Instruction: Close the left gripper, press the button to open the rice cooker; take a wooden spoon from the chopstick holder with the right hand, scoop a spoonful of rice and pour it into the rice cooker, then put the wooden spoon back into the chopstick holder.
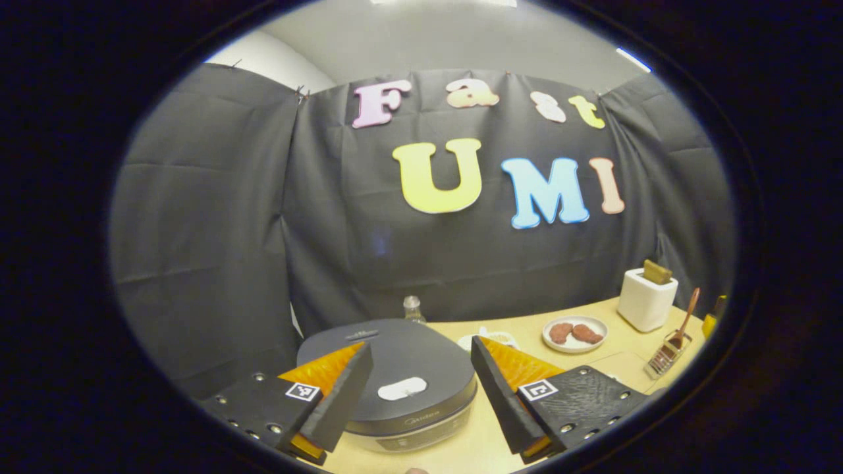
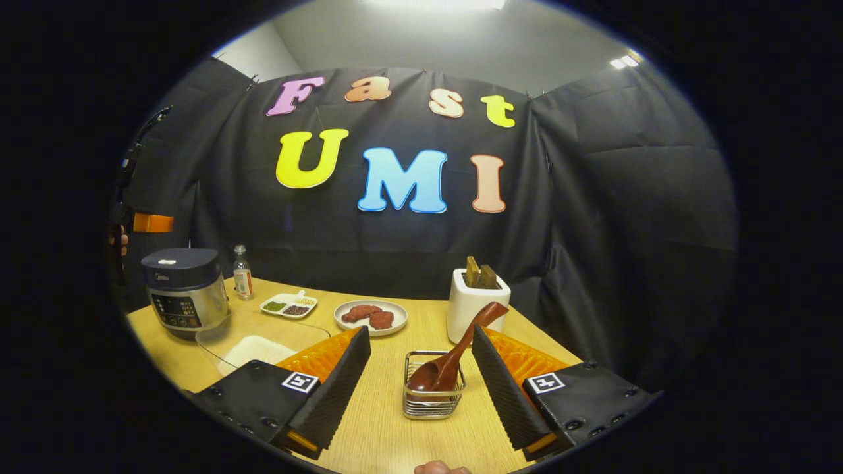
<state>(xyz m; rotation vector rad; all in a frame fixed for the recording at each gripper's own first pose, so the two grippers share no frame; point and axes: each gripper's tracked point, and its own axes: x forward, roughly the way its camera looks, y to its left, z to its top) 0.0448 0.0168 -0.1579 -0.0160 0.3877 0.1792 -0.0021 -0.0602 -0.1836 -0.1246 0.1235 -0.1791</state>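
Observation:
A rice cooker (image 1: 395,368) with a dark, shut lid and a white button (image 1: 402,388) sits right below my left gripper (image 1: 421,342), which is open and astride the lid without touching it. In the right gripper view the cooker (image 2: 188,289) stands at the table's far left. A wire chopstick holder (image 2: 431,395) holds a wooden spoon (image 2: 458,355), bowl down and handle leaning up to the right. My right gripper (image 2: 420,329) is open just in front of the holder with nothing between its fingers. A clear bowl of white rice (image 2: 253,347) lies beside the cooker.
On the wooden table (image 2: 388,421) stand a plate of red meat pieces (image 2: 371,316), a white toaster with bread (image 2: 475,303), a small tray of beans (image 2: 288,305) and a bottle (image 2: 242,273). A hand (image 2: 118,240) appears at the far left above the cooker.

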